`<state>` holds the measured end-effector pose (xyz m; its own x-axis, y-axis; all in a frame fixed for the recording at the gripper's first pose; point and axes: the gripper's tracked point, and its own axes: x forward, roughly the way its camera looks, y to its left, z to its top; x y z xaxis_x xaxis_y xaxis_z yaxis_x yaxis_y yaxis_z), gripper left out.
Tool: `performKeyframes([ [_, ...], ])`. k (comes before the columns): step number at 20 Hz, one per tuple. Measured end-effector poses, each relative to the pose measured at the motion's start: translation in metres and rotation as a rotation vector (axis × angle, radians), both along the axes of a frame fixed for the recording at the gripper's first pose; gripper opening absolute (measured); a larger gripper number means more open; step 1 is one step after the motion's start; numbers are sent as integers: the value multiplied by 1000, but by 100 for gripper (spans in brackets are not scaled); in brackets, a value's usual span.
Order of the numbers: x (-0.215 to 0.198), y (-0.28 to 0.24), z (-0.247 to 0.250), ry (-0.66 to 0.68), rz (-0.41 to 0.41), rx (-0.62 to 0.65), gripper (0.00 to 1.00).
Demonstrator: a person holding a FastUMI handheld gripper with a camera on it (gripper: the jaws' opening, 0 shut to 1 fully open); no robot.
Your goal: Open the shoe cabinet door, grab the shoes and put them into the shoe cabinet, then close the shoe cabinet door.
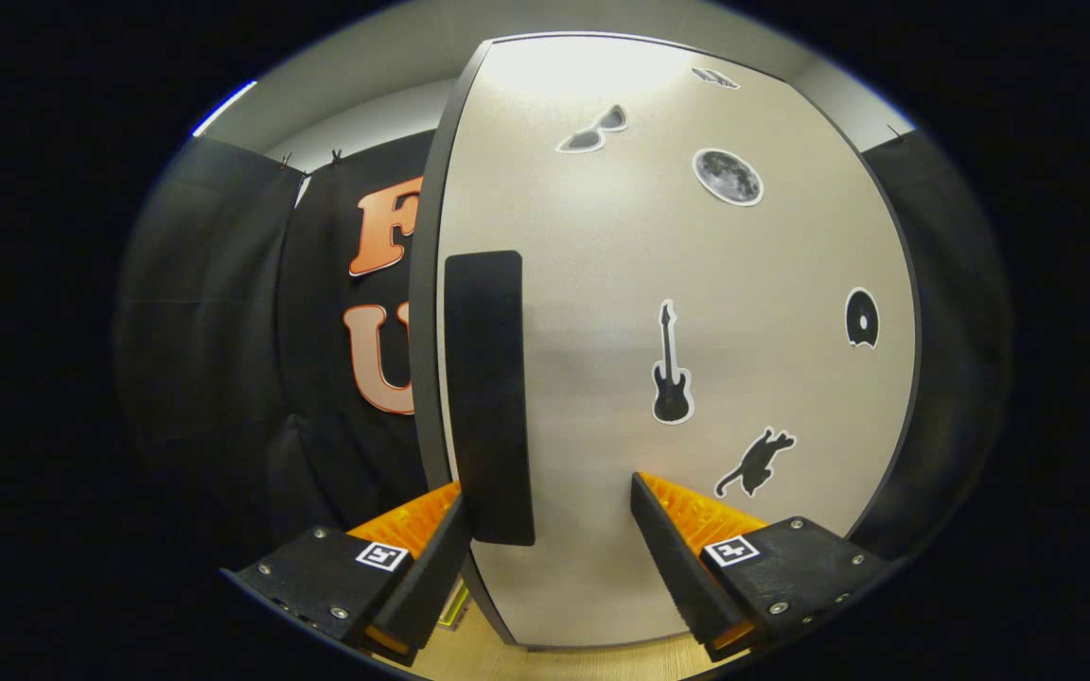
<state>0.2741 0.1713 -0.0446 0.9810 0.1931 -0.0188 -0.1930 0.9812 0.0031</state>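
Your fingers (479,539) stand apart, straddling the dark handle (488,397) at the left edge of the shoe cabinet door (677,284), not pressing it. That handle is your hold: a stiff, smooth panel that likely swings light on hinges beyond the stickers (673,364).

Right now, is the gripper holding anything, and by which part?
Nothing is firmly held. The gripper is open, its fingers on either side of the black handle at the door edge, not yet pressing it.

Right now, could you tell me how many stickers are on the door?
5, perhaps more hidden: glasses, moon, guitar, cat, disc. One more at the top is unclear. The gripper is open around the handle.
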Motion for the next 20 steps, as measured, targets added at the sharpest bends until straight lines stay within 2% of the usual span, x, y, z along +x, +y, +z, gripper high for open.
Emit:
performKeyframes([
  [4,-12,6,5,10,28,-10,98],
  [7,-37,-1,14,3,25,-17,97],
  [11,-91,-28,17,25,7,-34,98],
  [20,-229,-109,44,-10,-126,-39,98],
])
